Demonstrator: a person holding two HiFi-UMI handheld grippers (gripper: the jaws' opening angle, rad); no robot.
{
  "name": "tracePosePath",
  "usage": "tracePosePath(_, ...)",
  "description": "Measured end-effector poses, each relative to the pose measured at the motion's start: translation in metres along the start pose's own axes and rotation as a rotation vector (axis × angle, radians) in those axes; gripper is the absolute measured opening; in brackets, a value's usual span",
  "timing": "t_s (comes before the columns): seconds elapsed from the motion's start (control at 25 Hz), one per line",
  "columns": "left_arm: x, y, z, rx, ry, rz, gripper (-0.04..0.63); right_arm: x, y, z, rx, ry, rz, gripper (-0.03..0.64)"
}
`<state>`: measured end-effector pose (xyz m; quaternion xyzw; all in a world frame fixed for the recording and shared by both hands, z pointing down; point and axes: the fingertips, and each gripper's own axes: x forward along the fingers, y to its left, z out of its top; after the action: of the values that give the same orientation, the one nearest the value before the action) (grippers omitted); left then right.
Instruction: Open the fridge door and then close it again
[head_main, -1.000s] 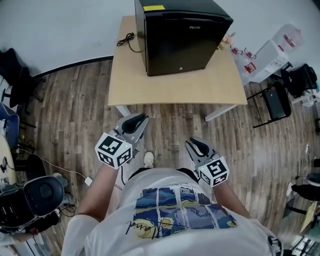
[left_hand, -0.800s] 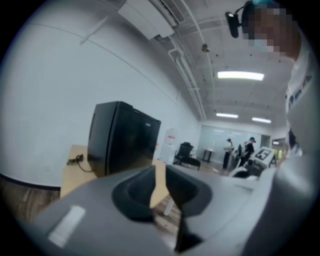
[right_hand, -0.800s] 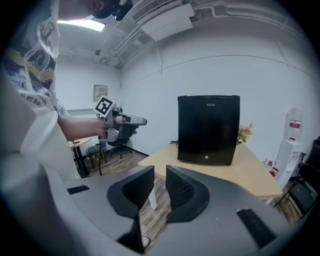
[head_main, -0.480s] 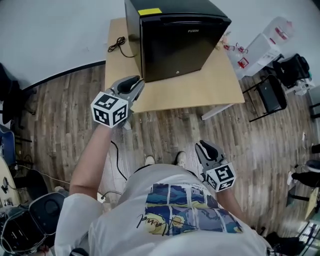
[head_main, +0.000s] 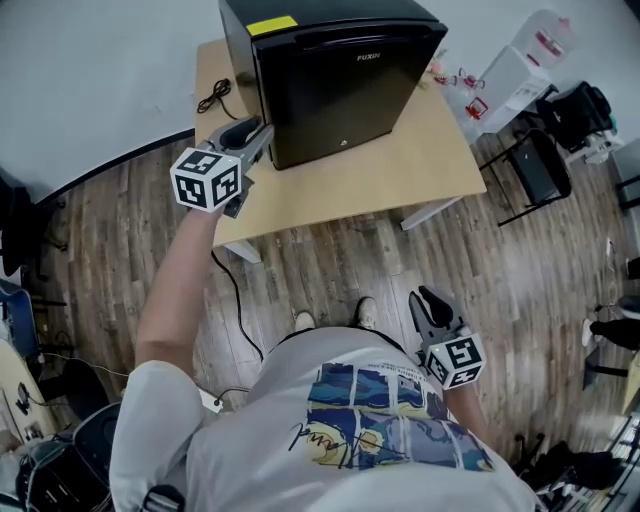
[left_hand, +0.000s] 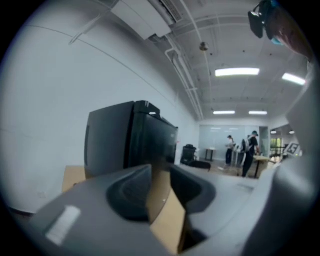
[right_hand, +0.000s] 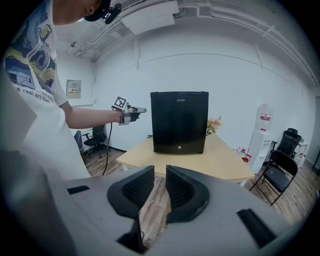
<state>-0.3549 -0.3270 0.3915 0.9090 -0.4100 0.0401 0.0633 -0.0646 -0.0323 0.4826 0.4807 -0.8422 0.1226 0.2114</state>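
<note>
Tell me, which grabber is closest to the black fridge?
The left gripper, up beside the fridge; the right gripper hangs low over the floor.

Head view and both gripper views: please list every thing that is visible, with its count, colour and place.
mini fridge: one, black, door shut, on the table's far part.
table: one, light wood, before the white wall.
cable: one, black, on the table left of the fridge.
folding chair: one, black, right of the table.
water dispenser: one, white, far right.
left gripper: one, grey, over the table's left edge beside the fridge; jaws have just been opening, nothing between.
right gripper: one, grey, low by the person's hip; jaws slightly apart, empty.
</note>
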Motion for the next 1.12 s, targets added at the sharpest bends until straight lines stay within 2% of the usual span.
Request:
tracePosePath(0.32,0.027,0.036,0.009,0.003,0.0,-0.015,0.156,0.014,-0.008,0.006,0.014,0.015,-0.021,0.064)
tracePosePath(0.52,0.04,0.048,0.013,0.01,-0.009,-0.024,0.163,0.025,-0.013,0.011,0.016,0.008,-0.038,0.064)
tracePosePath(1.12,0.056,0.052,0.012,0.021,-0.014,-0.074,0.153,0.042,-0.01,0.015,0.015,0.016,-0.036,0.064)
